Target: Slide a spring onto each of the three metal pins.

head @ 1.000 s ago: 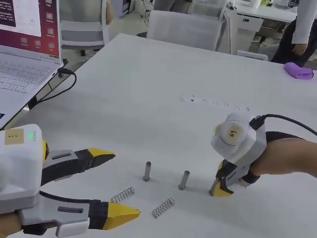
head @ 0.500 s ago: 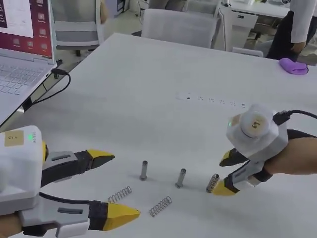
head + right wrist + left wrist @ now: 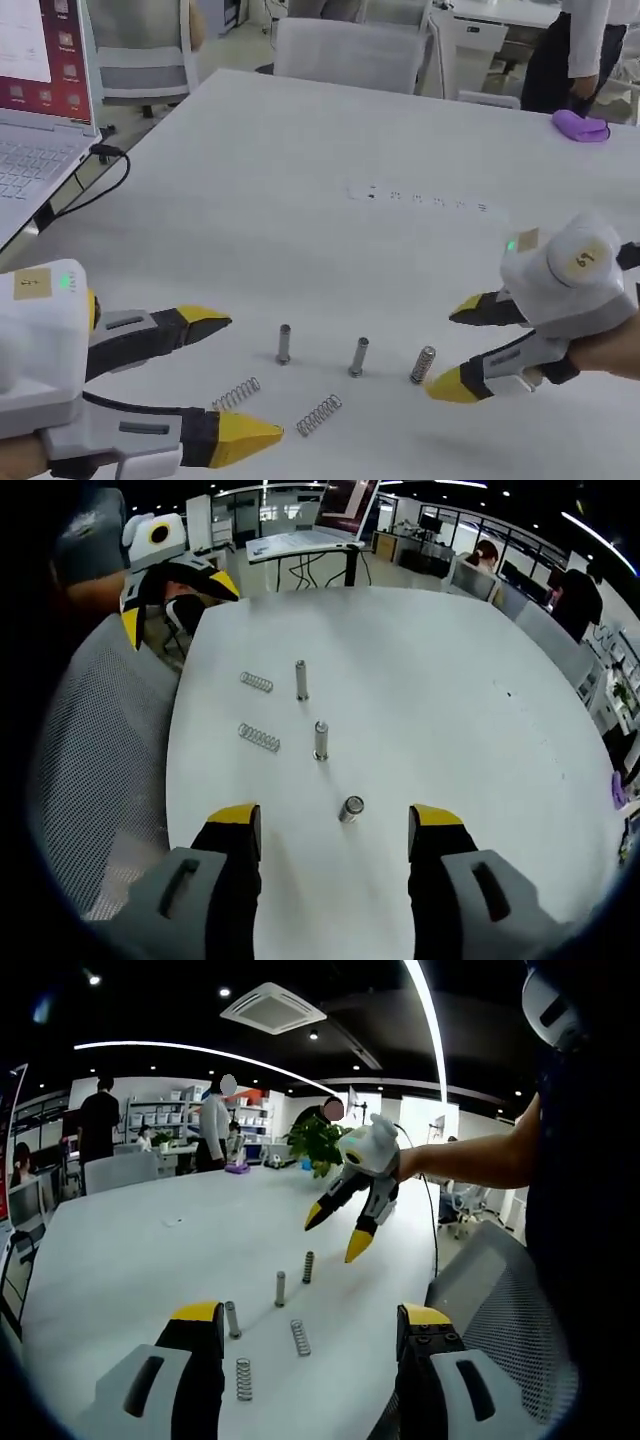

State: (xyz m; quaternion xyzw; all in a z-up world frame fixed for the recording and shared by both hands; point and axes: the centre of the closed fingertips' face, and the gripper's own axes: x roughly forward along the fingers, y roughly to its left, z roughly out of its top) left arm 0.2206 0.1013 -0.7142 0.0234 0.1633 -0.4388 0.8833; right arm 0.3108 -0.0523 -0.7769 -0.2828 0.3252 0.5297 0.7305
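Observation:
Three small metal pins stand in a row near the table's front. The left pin (image 3: 284, 343) and the middle pin (image 3: 359, 356) are bare. A spring sits around the right pin (image 3: 423, 364) (image 3: 350, 808). Two loose springs (image 3: 236, 394) (image 3: 320, 414) lie flat in front of the pins. My right gripper (image 3: 445, 352) is open just right of the sprung pin, not touching it. Open as well, my left gripper (image 3: 240, 376) hovers at the bottom left, near the loose springs. From the left gripper view the pins (image 3: 280, 1288) line up ahead, with the right gripper (image 3: 335, 1230) beyond.
An open laptop (image 3: 30, 110) sits at the far left with a black cable (image 3: 100, 170) trailing from it. A purple object (image 3: 580, 125) lies at the far right corner. Chairs (image 3: 345, 55) and a standing person (image 3: 580, 50) are behind the table.
My right gripper, shut low at the right pin a second ago, has opened and drawn back to the right, leaving the spring on that pin. The left gripper has stayed put.

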